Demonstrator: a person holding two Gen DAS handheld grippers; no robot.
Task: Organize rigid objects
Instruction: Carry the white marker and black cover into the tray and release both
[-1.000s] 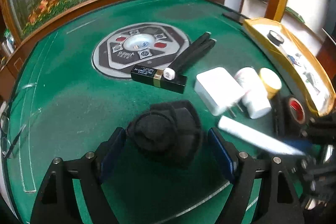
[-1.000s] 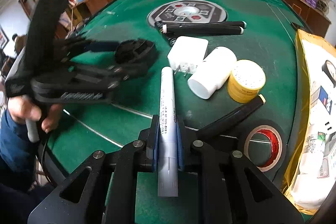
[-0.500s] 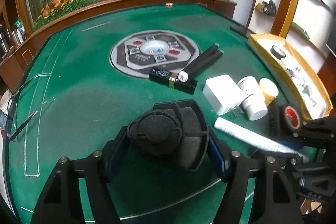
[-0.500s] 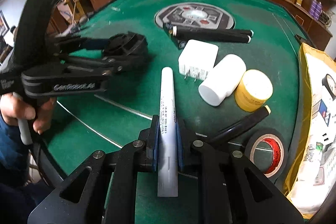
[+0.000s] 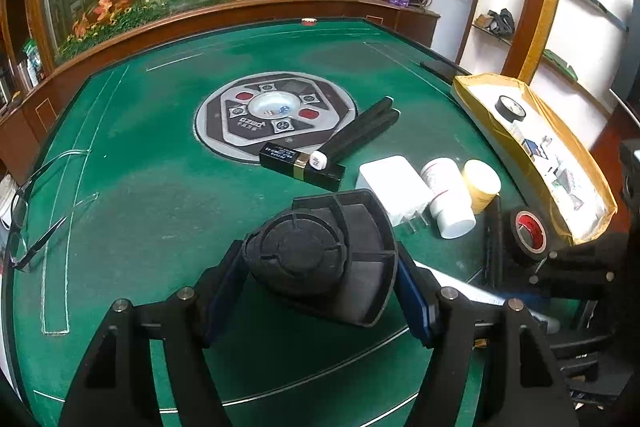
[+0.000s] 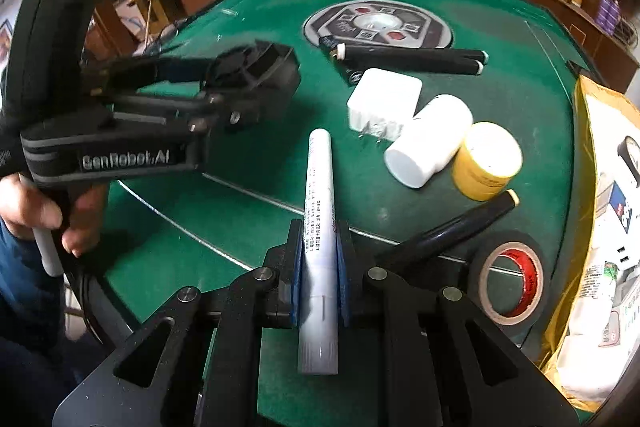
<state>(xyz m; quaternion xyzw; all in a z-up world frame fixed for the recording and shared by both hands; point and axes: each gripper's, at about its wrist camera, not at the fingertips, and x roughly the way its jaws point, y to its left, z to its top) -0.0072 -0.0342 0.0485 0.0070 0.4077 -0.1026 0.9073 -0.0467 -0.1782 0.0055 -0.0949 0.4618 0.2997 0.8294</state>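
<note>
Left gripper [image 5: 320, 291] we find clamped on a black fan-like part [image 5: 320, 259], held above the green table [image 5: 160, 187]. Right gripper [image 6: 319, 281] pinches a white marker [image 6: 319, 211]; white charger [image 6: 384, 103], white bottle [image 6: 430, 139], yellow jar [image 6: 488, 159] lie beyond, right.

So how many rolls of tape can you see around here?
2. One black roll with a red core lies on the green table near the front; another black roll sits in the gold-lined tray. Others may be hidden there.
</note>
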